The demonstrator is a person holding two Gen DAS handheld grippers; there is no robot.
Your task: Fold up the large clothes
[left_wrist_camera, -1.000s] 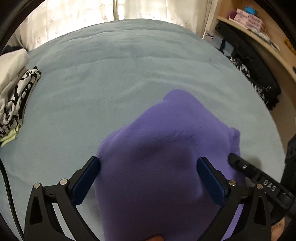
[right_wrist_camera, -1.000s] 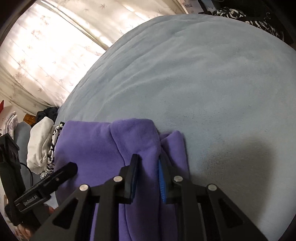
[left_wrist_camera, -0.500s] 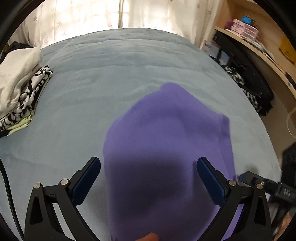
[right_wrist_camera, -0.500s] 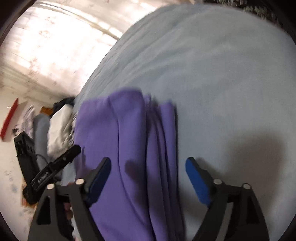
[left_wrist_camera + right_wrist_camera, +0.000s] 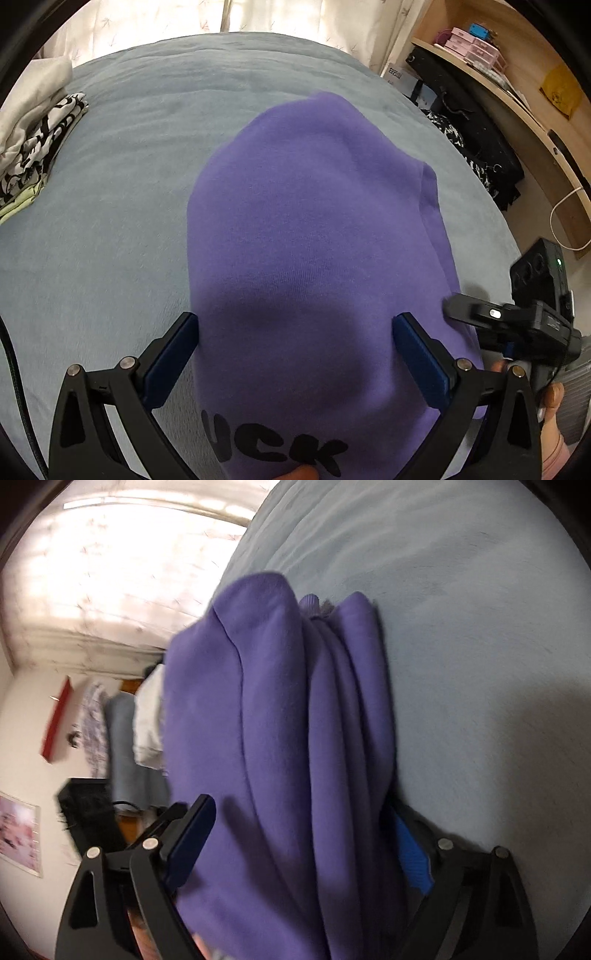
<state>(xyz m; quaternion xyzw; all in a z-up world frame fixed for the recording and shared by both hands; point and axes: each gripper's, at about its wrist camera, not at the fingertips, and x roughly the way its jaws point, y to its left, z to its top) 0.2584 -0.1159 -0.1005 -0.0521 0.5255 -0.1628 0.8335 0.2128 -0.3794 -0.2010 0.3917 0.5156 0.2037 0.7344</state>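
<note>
Right hand-held gripper just opened, purple sweatshirt reads "UCK"

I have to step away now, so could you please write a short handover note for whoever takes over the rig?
Left gripper: open, fingers either side of the folded purple fleece sweatshirt, not pinching it.
Right gripper: its fingers have just been opening; it now stands open astride the sweatshirt's stacked fold edges, which lie between the fingers, released.
The sweatshirt lies as a compact bundle on the grey-blue bedspread; black lettering shows at its near end.
A stack of folded clothes, white and black-and-white patterned, sits at the bed's far left.
Done: the folds appear made.
Left: probably tidy the bundle and move it to the stack.
</note>
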